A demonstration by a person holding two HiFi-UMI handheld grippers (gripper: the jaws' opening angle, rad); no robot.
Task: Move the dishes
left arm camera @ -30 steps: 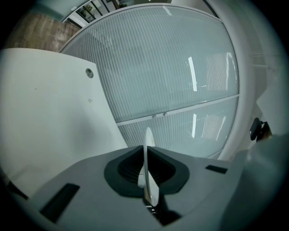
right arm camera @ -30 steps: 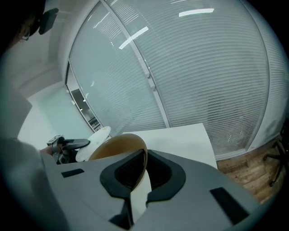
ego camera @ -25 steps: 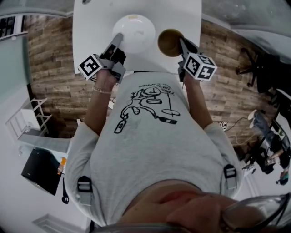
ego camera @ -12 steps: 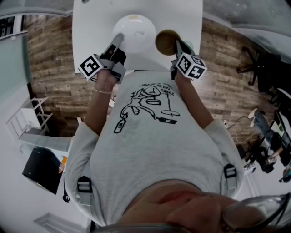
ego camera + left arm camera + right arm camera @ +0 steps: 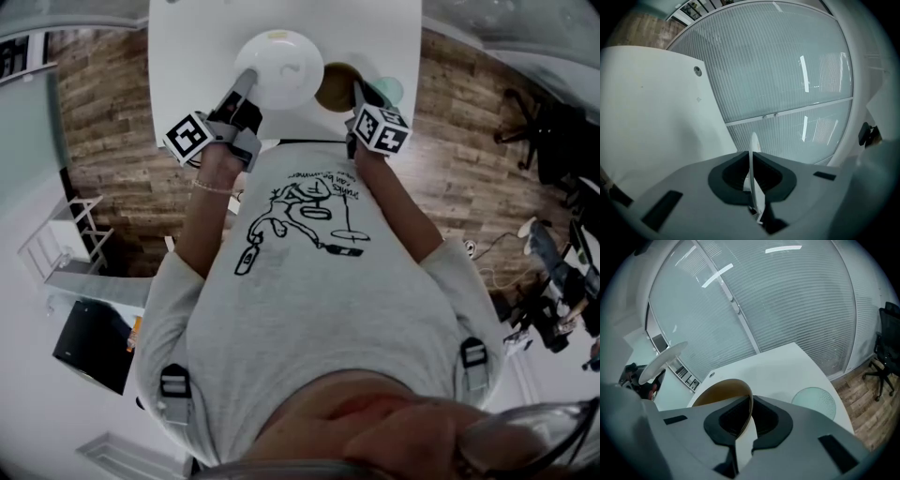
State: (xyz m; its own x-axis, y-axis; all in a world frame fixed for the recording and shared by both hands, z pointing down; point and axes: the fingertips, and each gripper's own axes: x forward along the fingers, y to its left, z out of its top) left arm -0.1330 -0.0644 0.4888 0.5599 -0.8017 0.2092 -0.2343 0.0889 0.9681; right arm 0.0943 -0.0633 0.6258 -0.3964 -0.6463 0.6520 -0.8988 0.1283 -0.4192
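A white plate (image 5: 281, 66) hangs over the white table (image 5: 187, 56), with my left gripper (image 5: 247, 79) shut on its near rim. In the left gripper view the plate's rim (image 5: 753, 154) stands edge-on between the closed jaws. Just to its right, a brown bowl (image 5: 332, 87) is pinched by its rim in my right gripper (image 5: 356, 90), which is shut. In the right gripper view the bowl (image 5: 719, 391) fills the space ahead of the jaws, and the plate (image 5: 662, 362) shows at the far left.
A round pale green disc (image 5: 813, 401) lies on the table (image 5: 773, 371) near its right edge, also visible as the disc (image 5: 391, 89) behind the right gripper. Wood floor surrounds the table, and an office chair (image 5: 887, 348) stands at the right.
My right gripper has come down and to the left with the brown bowl, now close beside the plate. The left gripper and the plate have stayed put.
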